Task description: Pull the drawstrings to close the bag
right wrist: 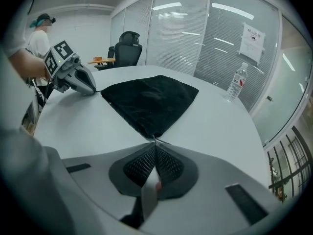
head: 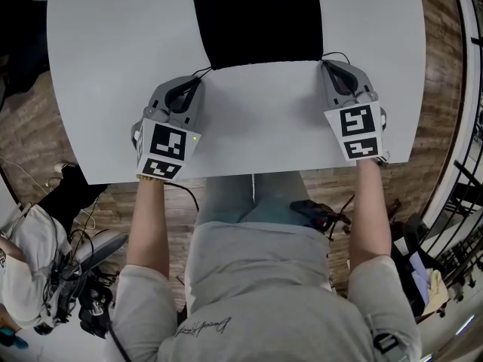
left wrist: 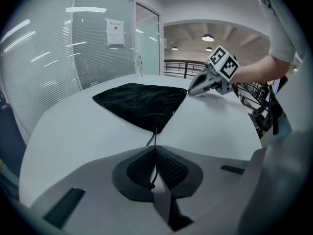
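A flat black drawstring bag lies on the white table, its near edge toward me. My left gripper sits at the bag's near left corner. In the left gripper view its pads are shut, with the thin black drawstring running from the bag's corner down between them. My right gripper is at the near right corner. In the right gripper view it is shut on the short cord coming out of the bag. Each gripper also shows in the other's view: the right gripper and the left gripper.
A water bottle stands on the table's far side. An office chair and a person are beyond the table. Glass walls surround the room. The table's front edge is just behind my grippers, and cables and gear lie on the floor.
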A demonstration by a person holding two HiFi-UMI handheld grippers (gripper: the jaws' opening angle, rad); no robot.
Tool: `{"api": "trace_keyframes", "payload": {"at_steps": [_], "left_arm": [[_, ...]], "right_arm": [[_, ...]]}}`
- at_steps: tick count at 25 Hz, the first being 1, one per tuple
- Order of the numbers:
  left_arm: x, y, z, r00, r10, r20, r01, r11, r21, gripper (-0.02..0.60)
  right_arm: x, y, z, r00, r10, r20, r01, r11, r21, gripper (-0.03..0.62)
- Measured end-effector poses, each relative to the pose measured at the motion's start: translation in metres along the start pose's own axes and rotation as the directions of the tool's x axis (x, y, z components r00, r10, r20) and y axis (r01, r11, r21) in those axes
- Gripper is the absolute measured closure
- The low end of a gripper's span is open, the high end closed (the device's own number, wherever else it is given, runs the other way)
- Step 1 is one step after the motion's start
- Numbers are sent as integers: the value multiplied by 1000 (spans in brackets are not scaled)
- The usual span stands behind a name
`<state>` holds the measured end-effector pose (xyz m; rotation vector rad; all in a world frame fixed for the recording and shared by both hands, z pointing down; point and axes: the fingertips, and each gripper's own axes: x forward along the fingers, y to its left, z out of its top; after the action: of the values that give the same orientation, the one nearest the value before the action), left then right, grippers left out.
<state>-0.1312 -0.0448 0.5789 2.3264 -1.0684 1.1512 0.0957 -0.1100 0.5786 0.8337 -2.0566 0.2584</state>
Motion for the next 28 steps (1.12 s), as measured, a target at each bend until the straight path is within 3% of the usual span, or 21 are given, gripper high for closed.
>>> {"api": "trace_keyframes", "payload": {"at_steps": [3,7,9,14,23,26,28], "left_arm": [[1,2,-2,999,10,-38,-9,1000,22,544],[1,2,3,997,-75,-13,74,996,-58,438],[2,1,9,994,-105,12,106,990,-98,438],[11,-2,10,996,-77,-39,76,996,-42,439],[17,-3,17,989,-116,-87,111,992,-60,457],[19,-3,17,985,-123,-120,118,992,-51,530],[20,-5,17,983,-134,-126,129,991,-47,542]], "right_arm": [[0,1,-1,1000,-1,-1,1,1000,-4,571],[0,1,-2,1000,0,1,0,1000,1,571],[-1,1,-3,1000,1,1,-1,1000,1,571],[-1,1,-5,1000,0,3,0,1000,6,571],[-3,0,-6,1000,0,5,0,1000,7,571],[-3,1,-5,1000,2,7,-2,1000,8,571],[-3,1,-5,1000,2,8,-2,1000,8,571]]}}
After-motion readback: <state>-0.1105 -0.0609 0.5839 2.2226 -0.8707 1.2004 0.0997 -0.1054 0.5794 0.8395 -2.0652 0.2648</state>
